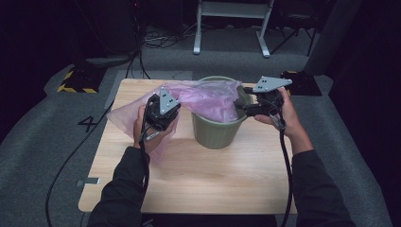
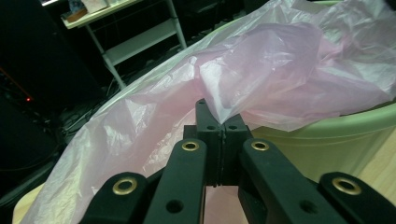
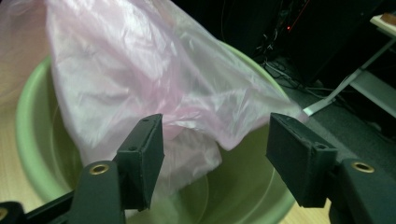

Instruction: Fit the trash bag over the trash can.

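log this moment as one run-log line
left gripper: shut on pink bag | right gripper: open over green bin rim | pink bag: draped partly into green bin, partly on table

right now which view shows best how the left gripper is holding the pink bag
The left gripper view: the left gripper has its jaws closed on a fold of the pink bag. The high view shows that gripper from above against the bag, its jaws hidden. The right gripper view shows the bag draped into the green bin.
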The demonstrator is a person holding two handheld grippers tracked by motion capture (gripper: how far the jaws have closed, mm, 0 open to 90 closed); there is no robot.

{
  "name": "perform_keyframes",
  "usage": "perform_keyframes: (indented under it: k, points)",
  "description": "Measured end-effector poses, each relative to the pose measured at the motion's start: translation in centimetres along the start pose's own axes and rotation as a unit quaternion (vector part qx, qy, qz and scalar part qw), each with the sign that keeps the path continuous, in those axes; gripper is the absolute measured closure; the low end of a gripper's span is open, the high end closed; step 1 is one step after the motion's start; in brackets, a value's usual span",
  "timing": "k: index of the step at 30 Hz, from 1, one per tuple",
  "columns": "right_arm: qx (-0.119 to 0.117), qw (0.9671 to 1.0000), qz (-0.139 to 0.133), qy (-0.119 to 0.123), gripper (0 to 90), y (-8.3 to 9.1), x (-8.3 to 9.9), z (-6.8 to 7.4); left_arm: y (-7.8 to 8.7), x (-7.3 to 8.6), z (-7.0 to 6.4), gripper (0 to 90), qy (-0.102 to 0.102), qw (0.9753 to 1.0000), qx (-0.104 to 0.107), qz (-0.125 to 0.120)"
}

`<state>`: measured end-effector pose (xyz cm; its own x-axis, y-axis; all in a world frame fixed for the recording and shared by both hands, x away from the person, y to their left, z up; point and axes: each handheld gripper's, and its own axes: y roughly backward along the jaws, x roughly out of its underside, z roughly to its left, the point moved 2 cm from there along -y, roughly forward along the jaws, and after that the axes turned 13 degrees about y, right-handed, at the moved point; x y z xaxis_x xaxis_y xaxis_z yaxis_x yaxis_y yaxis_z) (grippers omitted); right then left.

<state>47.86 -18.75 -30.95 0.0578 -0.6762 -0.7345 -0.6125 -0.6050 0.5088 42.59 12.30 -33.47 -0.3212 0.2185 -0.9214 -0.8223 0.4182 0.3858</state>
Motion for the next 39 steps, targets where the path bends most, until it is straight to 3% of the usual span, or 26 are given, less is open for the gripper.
perform_keyframes:
  k: [4, 9, 12, 14, 18, 20, 25, 28, 32, 35, 36, 38, 39]
  points:
    - [0.006, 1.0, -0.001, -0.007, 33.5, 0.7, 0.7, -0.2, 0.0, 0.2, 0.4, 89.3, 0.003, 1.0, -0.001, 0.004]
    - [0.023, 0.9997, -0.008, -0.004, 32.6, 2.2, 0.6, -0.4, -0.1, -0.1, -0.2, 89.3, -0.005, 1.0, 0.005, 0.004]
    - [0.041, 0.9988, -0.025, -0.011, 33.3, 3.1, 0.4, -0.8, -0.4, 0.0, -0.5, 89.3, -0.009, 0.9999, 0.007, 0.008]
    - [0.034, 0.9981, -0.05, -0.016, 32.8, 3.3, -0.2, -0.6, -0.5, 0.0, -0.8, 89.3, -0.01, 0.9999, 0.011, 0.008]
    - [0.027, 0.9983, -0.049, 0.015, 31.5, 2.0, -2.1, 0.7, -0.6, -0.2, -1.8, 89.3, -0.02, 0.9994, 0.026, 0.008]
    - [0.005, 0.9983, -0.053, 0.022, 32.2, 0.8, -3.0, 1.5, -0.6, -0.4, -2.5, 89.3, -0.026, 0.999, 0.036, 0.007]
    - [-0.031, 0.998, -0.029, 0.047, 32.3, -2.3, -4.1, 3.4, -0.7, -0.9, -4.1, 89.3, -0.045, 0.9975, 0.054, 0.004]
    - [-0.043, 0.9971, -0.025, 0.057, 42.6, -3.2, -4.4, 4.1, -0.8, -1.1, -5.0, 89.2, -0.054, 0.9964, 0.065, 0.001]
    - [-0.056, 0.9959, -0.011, 0.071, 73.0, -4.1, -4.3, 4.6, -1.0, -1.3, -5.5, 88.9, -0.057, 0.9955, 0.076, -0.001]
    - [-0.061, 0.9959, -0.009, 0.066, 85.5, -4.5, -3.8, 4.7, -0.9, -1.3, -5.7, 87.6, -0.061, 0.995, 0.079, 0.0]
    - [-0.066, 0.9958, -0.011, 0.063, 87.9, -4.5, -3.6, 4.6, -0.9, -1.3, -5.7, 84.7, -0.058, 0.995, 0.081, 0.0]
    - [-0.07, 0.9963, -0.007, 0.048, 90.0, -4.6, -3.2, 4.4, -0.9, -1.3, -5.5, 69.8, -0.054, 0.9947, 0.088, 0.002]
    - [-0.069, 0.9965, -0.002, 0.047, 90.0, -4.7, -2.9, 4.2, -0.8, -1.2, -5.4, 67.8, -0.05, 0.9944, 0.092, 0.005]
